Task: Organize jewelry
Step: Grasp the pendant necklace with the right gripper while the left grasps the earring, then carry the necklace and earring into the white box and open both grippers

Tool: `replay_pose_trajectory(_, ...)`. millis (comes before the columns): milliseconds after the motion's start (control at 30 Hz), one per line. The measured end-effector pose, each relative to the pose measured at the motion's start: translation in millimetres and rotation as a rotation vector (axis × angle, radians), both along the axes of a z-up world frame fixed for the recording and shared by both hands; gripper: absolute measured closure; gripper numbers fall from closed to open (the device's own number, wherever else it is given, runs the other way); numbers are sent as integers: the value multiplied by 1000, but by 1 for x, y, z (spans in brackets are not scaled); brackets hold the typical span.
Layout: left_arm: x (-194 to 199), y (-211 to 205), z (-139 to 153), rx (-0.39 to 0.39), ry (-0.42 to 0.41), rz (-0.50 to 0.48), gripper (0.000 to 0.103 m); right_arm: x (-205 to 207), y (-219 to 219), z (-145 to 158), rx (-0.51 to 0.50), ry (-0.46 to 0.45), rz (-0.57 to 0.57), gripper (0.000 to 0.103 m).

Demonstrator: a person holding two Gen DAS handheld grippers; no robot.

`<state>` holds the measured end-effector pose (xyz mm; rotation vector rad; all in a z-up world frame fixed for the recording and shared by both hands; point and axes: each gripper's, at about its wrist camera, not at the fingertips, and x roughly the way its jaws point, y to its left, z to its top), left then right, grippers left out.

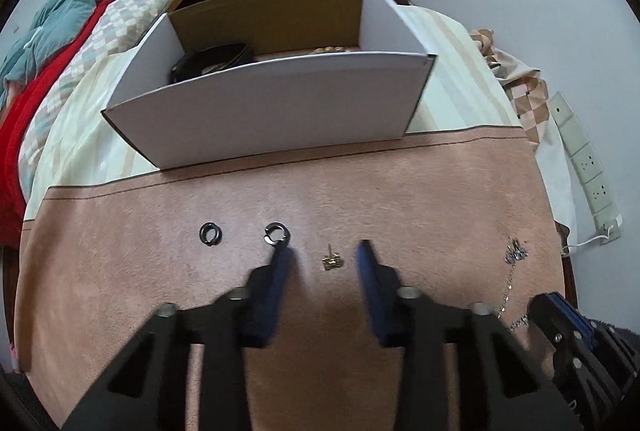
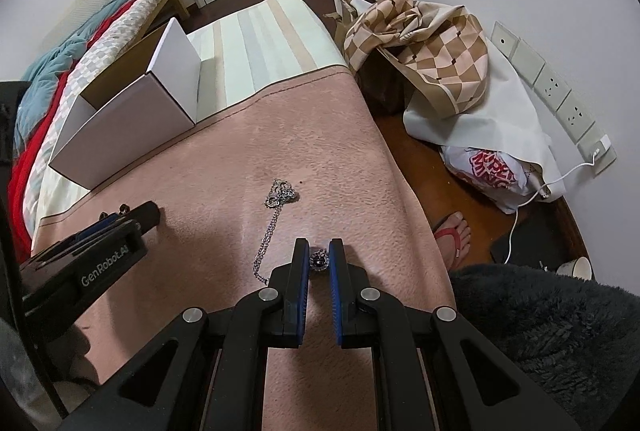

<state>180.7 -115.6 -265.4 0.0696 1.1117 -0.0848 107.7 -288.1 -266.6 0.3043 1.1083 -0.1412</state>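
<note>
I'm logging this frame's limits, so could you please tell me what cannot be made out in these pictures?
- Box contents: left wrist view, near wall hides most; right wrist view shows no interior.
- Pendant: right wrist view, between right hand-held gripper fingers; contact unclear.
- Gold earring: left wrist view, too small for detail.
- Chain: near end hidden behind the finger.

The pink cloth (image 1: 360, 191) lies flat and bare between the box (image 1: 272, 111) and the little pieces. The box's tall front wall blocks the way behind them. Two rings (image 1: 210, 233), an earring (image 1: 332, 260) and a chain (image 2: 272, 223) lie apart, with gaps between.
</note>
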Motion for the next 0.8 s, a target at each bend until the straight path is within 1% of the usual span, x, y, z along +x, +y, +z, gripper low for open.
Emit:
replay_pose_trajectory(67,-3,-1,0,-3,-3,-9,87,0,0,1,-1,-2,-3,93)
replay_pose_trajectory(100,-4,-3,0,-4,-4,-12,93,0,0,2,-1,-5,-4,93)
replay_pose_trajectory(133,-5,-3,0,-8,-4,-17,97,-1,0,2,-1,-7,-4,93)
replay_pose_trajectory(367,-9,2,4,-29,-10,-17,97,-4,2,12,-2,-31,2,93)
replay_pose_trajectory(467,-12,4,13,-36,-24,-22,97,-5,2,20,6,-46,10,93)
replay_pose_trajectory(533,-15,5,23,-42,-42,-29,97,-5,5,29,14,-58,26,93)
replay_pose_trajectory(667,-21,11,50,-54,-81,-37,97,-3,10,58,26,-106,64,93)
replay_pose_trajectory(800,-24,19,84,-62,-129,-39,97,2,16,100,36,-182,98,93)
